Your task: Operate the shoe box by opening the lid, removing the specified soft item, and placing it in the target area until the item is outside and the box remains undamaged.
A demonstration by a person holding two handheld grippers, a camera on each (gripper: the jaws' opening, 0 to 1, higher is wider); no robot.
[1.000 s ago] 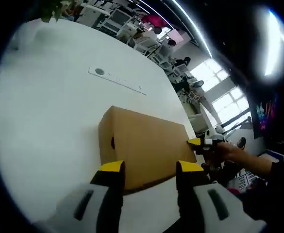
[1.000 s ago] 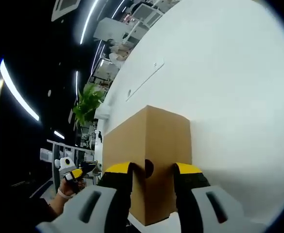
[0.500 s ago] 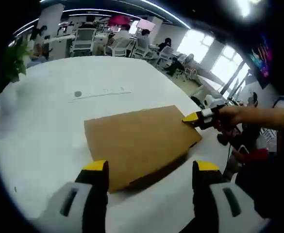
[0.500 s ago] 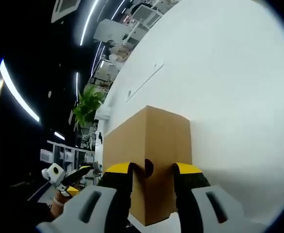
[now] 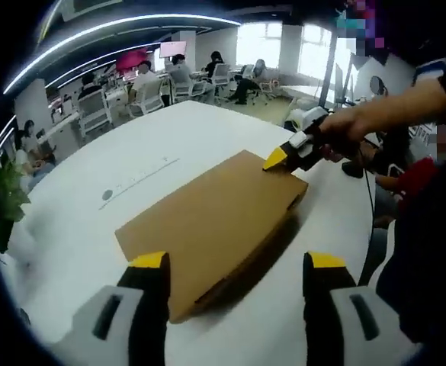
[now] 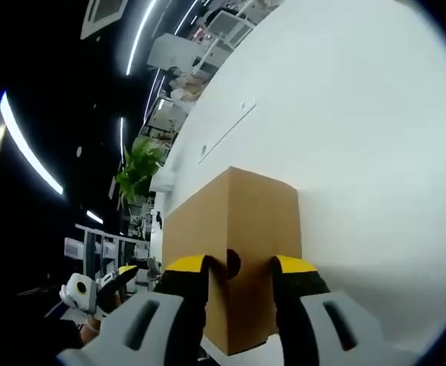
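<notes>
Left gripper (image 5: 236,261) spread wide above closed shoe box (image 5: 207,225) on white table (image 5: 78,229), w/ right gripper (image 5: 287,152) at box's far corner; right gripper's own view adds yellow tips (image 6: 238,264) straddling end-wall finger hole (image 6: 233,263), not pinching.

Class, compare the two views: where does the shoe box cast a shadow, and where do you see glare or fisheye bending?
Left gripper view: the shoe box casts a dark shadow on the white table along its near side; ceiling light strips curve with fisheye bending. Right gripper view: the table looks evenly bright, and one light strip smears into glare at the left edge.
</notes>
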